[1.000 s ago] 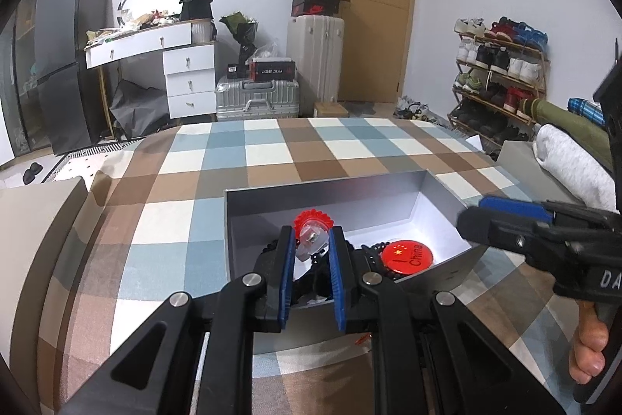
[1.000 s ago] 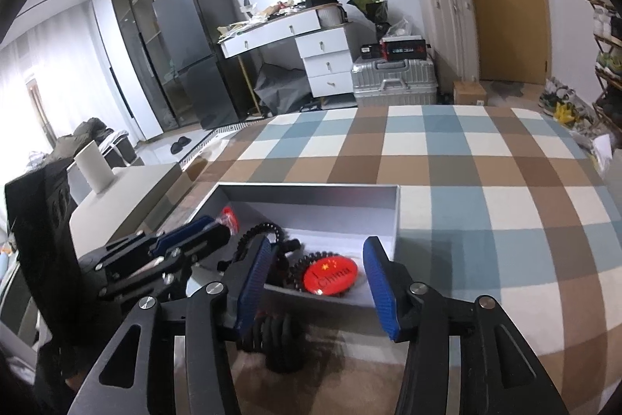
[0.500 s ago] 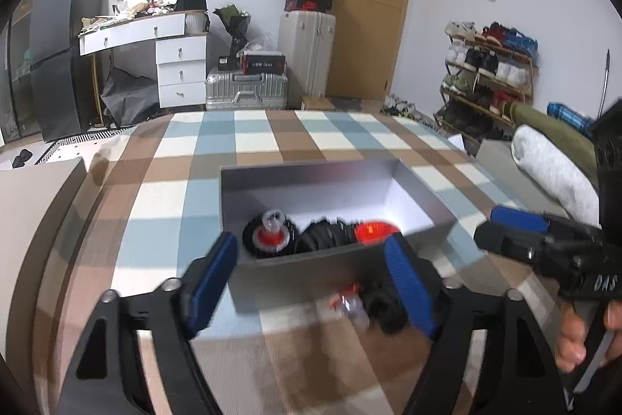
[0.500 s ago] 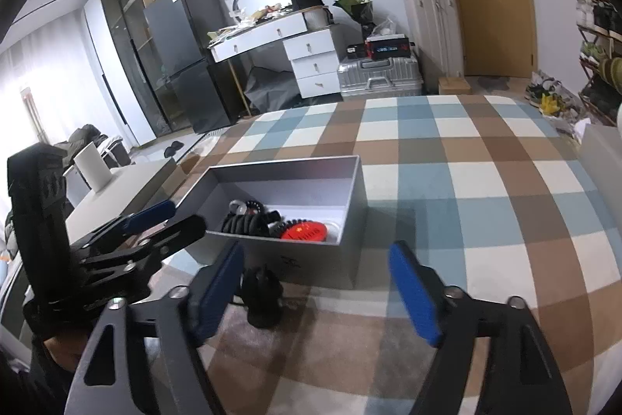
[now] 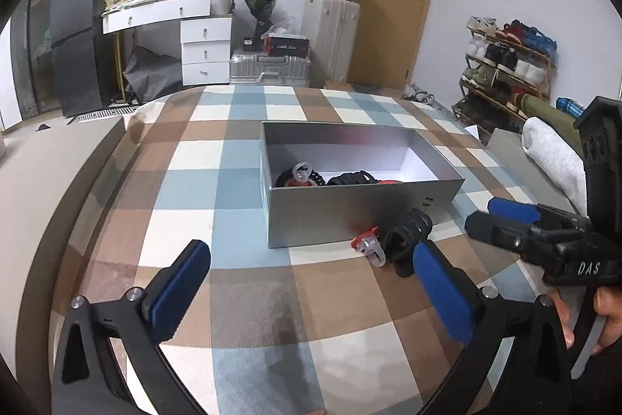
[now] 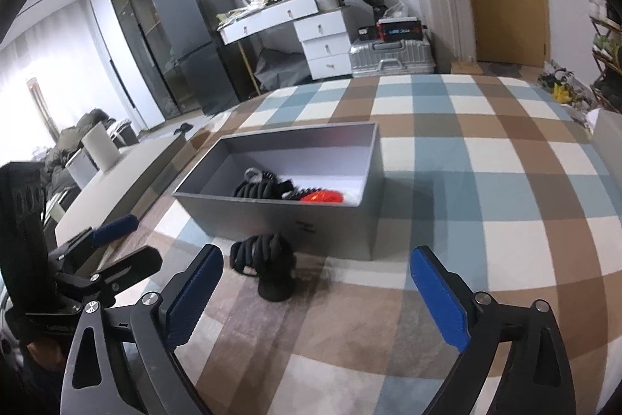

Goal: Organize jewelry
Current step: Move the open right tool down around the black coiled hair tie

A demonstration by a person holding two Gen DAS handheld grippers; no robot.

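Checked cloth (image 5: 241,181) spreads wide around a grey box (image 5: 350,216) holding jewelry (image 5: 299,175); black coiled bands (image 6: 268,259) and a red-capped trinket (image 5: 367,244) lie just outside its near wall. Left hand-held gripper (image 5: 311,294) and right hand-held gripper (image 6: 315,294) hover spread, holding nothing.

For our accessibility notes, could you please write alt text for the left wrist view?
An open grey box on a checked cloth holds black and red jewelry; a black coiled piece and small red piece lie outside. The left hand-held gripper is open.

Left hand-held gripper (image 5: 311,292) and right hand-held gripper (image 6: 317,292) spread wide, holding nothing.
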